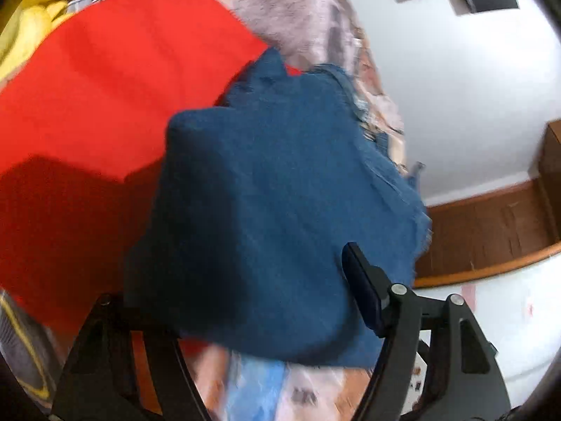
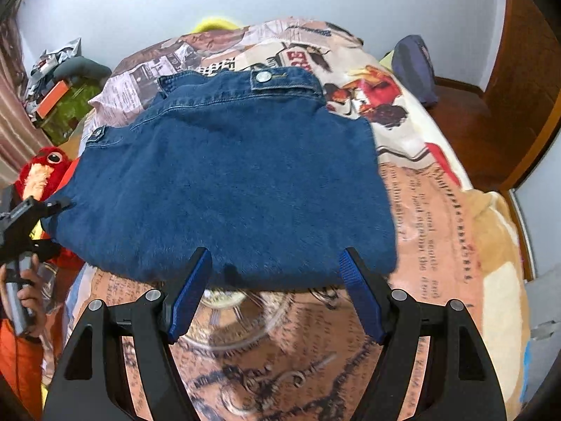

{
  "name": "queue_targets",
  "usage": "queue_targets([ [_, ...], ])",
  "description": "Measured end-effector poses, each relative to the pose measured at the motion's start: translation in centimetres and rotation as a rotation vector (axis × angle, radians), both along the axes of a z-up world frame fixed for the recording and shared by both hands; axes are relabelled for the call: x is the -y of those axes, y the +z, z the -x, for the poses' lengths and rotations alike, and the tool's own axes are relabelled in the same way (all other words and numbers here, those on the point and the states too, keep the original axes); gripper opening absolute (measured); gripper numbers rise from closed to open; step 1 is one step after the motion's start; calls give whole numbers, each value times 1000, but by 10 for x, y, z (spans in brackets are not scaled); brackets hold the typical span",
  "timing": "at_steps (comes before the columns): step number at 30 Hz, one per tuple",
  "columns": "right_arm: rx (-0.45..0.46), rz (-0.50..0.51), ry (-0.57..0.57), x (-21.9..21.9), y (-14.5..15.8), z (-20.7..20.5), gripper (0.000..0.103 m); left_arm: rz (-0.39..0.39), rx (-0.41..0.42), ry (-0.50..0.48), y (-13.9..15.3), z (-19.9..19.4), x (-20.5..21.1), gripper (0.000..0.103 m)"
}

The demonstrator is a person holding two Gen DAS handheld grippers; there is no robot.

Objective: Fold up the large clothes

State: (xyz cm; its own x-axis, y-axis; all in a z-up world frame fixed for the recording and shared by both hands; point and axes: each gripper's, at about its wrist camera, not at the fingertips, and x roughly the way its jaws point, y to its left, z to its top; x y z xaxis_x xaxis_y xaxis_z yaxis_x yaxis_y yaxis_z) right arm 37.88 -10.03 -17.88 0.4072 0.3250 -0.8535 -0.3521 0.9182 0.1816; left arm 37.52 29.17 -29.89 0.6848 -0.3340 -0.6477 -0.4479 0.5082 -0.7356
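Note:
A blue denim garment (image 2: pixel 231 179) lies folded flat on the patterned bedspread (image 2: pixel 438 217), its waistband and metal button (image 2: pixel 263 76) at the far end. My right gripper (image 2: pixel 277 263) is open at its near edge, with the fingertips touching or just above the hem. In the left wrist view the denim (image 1: pixel 280 210) fills the middle and drapes over the left finger, hiding it. Only the right finger (image 1: pixel 361 291) shows. My left gripper (image 1: pixel 245 287) is wide open at the garment's left corner; it also shows in the right wrist view (image 2: pixel 52 207).
A red cloth (image 1: pixel 105 87) and yellow plush (image 1: pixel 31 17) lie beside the denim on the left. A red plush toy (image 2: pixel 42 172) sits at the bed's left edge. A dark bag (image 2: pixel 413 66) lies at the far right. Wooden floor (image 2: pixel 491 133) lies to the right.

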Motion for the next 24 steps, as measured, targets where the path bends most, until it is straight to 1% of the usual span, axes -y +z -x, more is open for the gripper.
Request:
queue_targets([
  [3, -27, -19, 2, -9, -6, -7, 72, -56, -29, 62, -7, -12, 2, 68],
  [4, -38, -24, 4, -12, -8, -9, 72, -87, -35, 83, -4, -14, 5, 65],
  [5, -47, -29, 5, -16, -9, -12, 72, -128, -42, 100, 1, -17, 8, 58],
  [6, -47, -27, 4, -20, -10, -13, 72, -157, -51, 103, 5, -17, 7, 54],
  [7, -42, -21, 6, -24, -9, -14, 72, -184, -56, 108, 12, -18, 12, 44],
  [9, -45, -13, 27, -32, -7, -15, 72, -260, -46, 126, 33, -20, 24, 39],
  [11, -47, -7, 51, -42, -5, -16, 72, -369, -12, 113, 62, -18, 38, 32],
  [13, -36, 8, 75, -53, 1, -14, 72, -466, 54, 83, 97, -16, 54, 27],
  [15, -24, 24, 98, -62, 7, -12, 72, -530, 120, 52, 128, -17, 70, 23],
  [16, -19, 30, 111, -68, 11, -11, 72, -549, 149, 36, 140, -16, 74, 20],
  [19, -3, 25, 145, -85, 25, -5, 72, -590, 270, 8, 191, -12, 86, 18],
  [20, 1, 16, 163, -93, 31, -1, 72, -577, 303, 8, 201, -7, 84, 18],
  [21, 2, 8, 176, -98, 33, 0, 72, -547, 338, 10, 214, -3, 81, 18],
  [22, 2, -6, 198, -106, 36, 3, 72, -531, 355, 16, 220, 1, 77, 18],
  [23, -1, -13, 215, -113, 37, 6, 72, -524, 379, 23, 231, 5, 74, 18],
  [24, -4, -15, 225, -120, 37, 8, 72, -535, 386, 29, 236, 8, 72, 18],
])
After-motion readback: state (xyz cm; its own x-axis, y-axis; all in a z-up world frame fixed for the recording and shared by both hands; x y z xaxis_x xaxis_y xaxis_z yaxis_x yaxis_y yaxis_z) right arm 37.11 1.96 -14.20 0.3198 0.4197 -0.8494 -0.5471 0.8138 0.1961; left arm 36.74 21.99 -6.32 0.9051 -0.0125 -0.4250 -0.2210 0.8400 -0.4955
